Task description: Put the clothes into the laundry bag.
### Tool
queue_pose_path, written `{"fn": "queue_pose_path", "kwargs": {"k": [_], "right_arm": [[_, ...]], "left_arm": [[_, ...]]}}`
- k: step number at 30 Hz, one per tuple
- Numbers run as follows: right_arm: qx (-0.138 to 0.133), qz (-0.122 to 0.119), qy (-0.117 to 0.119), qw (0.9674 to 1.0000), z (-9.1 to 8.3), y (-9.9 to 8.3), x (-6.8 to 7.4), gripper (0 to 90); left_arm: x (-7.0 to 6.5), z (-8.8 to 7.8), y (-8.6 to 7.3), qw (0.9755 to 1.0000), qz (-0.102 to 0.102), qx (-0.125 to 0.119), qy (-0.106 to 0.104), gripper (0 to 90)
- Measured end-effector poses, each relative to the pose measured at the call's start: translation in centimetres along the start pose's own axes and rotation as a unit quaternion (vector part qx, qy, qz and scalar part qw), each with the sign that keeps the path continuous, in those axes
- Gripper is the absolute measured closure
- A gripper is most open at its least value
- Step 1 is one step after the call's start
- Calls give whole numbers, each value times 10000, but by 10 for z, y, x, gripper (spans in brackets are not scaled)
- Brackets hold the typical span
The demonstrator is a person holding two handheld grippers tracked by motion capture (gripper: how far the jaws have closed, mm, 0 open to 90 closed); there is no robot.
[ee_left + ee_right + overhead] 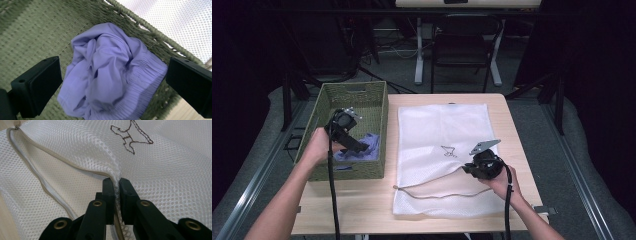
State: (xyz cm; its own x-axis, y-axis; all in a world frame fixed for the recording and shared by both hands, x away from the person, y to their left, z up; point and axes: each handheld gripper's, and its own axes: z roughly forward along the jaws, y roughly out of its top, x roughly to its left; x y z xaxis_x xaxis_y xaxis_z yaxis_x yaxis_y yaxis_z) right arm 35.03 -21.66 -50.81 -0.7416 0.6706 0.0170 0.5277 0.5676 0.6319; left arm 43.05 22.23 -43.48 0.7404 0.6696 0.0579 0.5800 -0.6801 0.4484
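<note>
Basket: the green basket holds a crumpled purple cloth, lying between the left gripper's wide-apart jaws.
Mesh bag: the white mesh bag lies flat; the right gripper pinches its zipper edge tight.
Hands: left dips into the basket; right rests low.

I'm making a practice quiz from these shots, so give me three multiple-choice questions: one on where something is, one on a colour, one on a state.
1. Where does the crumpled garment lie?
A. In the woven basket
B. On the mesh laundry bag
C. On the floor

2. What colour is the garment?
A. Red
B. Lilac
C. Yellow

3. How is the right claw?
A. Wide open
B. Shut on the mesh laundry bag
C. Holding the garment

Answers: A, woven sides surround it; B, the cloth is pale purple; B, its jaws pinch the bag's edge by the zipper.
</note>
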Motion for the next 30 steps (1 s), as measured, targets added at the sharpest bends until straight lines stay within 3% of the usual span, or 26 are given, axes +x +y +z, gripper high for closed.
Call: {"fn": "queue_pose_path", "kwargs": {"k": [10, 19, 26, 30], "right_arm": [[-17, 30, 10, 10000, 0, 0, 0, 841], [-24, 67, 0, 10000, -1, -1, 0, 841], [-21, 41, -18, 10000, 0, -1, 0, 840], [-13, 48, -24, 10000, 0, -2, 0, 840]], "left_arm": [[7, 27, 6, 9990, 108, 412, -140, 1], [6, 41, 11, 9972, 273, 601, -363, 0], [4, 55, 13, 9926, 492, 1027, -412, 0], [5, 64, 12, 9913, 404, 1135, -538, 0]]}}
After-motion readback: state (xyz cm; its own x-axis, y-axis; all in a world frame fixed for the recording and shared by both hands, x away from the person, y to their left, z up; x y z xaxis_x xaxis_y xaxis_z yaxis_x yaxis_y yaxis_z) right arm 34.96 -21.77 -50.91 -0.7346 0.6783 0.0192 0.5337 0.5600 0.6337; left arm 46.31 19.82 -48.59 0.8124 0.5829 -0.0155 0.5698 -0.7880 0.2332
